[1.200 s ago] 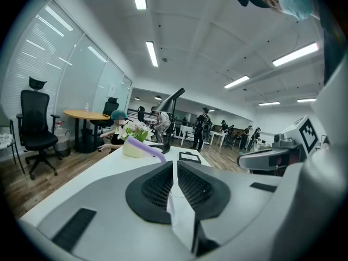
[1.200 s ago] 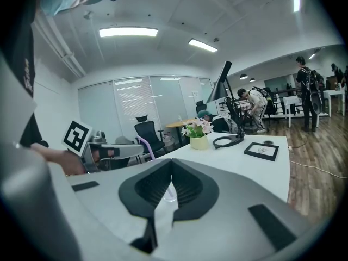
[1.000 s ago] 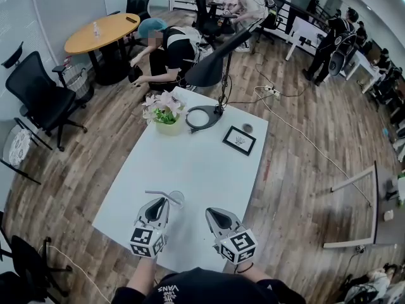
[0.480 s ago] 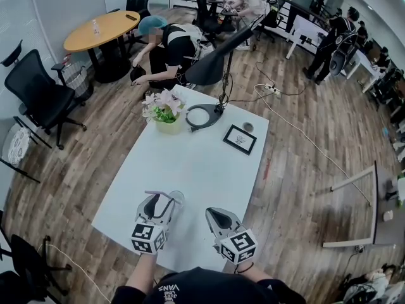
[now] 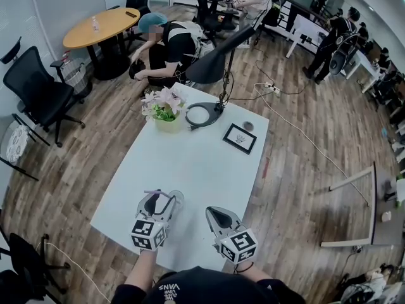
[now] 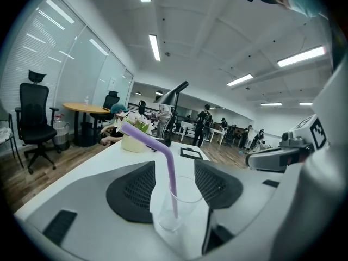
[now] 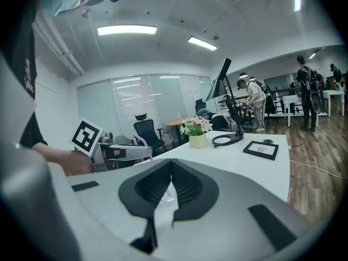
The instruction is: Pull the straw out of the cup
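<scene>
A clear plastic cup (image 6: 176,211) stands on the white table (image 5: 190,163) near its front edge, with a purple bent straw (image 6: 168,162) in it. My left gripper (image 6: 174,184) reaches around the cup and its jaws are opening; the cup sits between the black pads (image 6: 136,192) without being touched. From the head view, the cup (image 5: 176,198) and straw (image 5: 155,193) show at the tip of the left gripper (image 5: 162,198). My right gripper (image 5: 212,211) rests to the right, shut and empty. In the right gripper view its pads (image 7: 187,186) meet.
A flower pot (image 5: 166,116), a lamp's ring base (image 5: 202,116), a black picture frame (image 5: 239,139) and a small round object (image 5: 247,127) stand at the table's far end. A person (image 5: 168,46) crouches beyond it. Office chairs (image 5: 38,97) stand at the left.
My left gripper's jaws have spread apart and it has edged forward, so the cup now sits between them. The right gripper has not moved.
</scene>
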Tool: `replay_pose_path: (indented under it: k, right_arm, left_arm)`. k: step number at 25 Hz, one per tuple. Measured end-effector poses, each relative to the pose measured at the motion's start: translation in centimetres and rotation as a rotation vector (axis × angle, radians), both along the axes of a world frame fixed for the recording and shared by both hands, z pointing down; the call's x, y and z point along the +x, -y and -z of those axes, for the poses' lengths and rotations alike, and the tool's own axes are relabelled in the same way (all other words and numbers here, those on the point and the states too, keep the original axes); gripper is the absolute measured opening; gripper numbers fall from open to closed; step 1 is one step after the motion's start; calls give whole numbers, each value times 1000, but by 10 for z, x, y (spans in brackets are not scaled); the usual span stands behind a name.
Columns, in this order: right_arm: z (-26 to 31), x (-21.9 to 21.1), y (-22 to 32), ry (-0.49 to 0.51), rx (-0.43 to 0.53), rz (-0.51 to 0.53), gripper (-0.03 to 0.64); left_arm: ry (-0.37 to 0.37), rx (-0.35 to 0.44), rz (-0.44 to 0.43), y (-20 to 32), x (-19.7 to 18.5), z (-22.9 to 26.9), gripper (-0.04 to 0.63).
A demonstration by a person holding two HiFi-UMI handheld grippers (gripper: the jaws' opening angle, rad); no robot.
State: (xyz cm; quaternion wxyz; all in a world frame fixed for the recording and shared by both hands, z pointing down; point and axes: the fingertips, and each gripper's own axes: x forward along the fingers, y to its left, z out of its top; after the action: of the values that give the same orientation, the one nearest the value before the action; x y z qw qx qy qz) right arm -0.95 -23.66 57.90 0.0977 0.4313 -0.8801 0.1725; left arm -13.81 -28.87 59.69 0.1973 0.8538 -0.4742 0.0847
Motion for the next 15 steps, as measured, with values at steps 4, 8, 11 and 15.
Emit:
replay_pose_path:
  k: [4,8,11,15]
  right_arm:
    - [-1,0,1,-1,-4,-3,17]
    - [-1,1,0,-3,-6,-10,17]
    - [-2,3,0,-5,-6,-14,17]
    - [-3,5,2,-7,-7,-20,17]
  left_arm:
    - [8,-17,0,2,0,-5,213]
    - [14,-27,-5,3,1,-8,213]
    - [19,-32,-3,4,2,-10,213]
    - [11,-27,-9,5,3,-9,186]
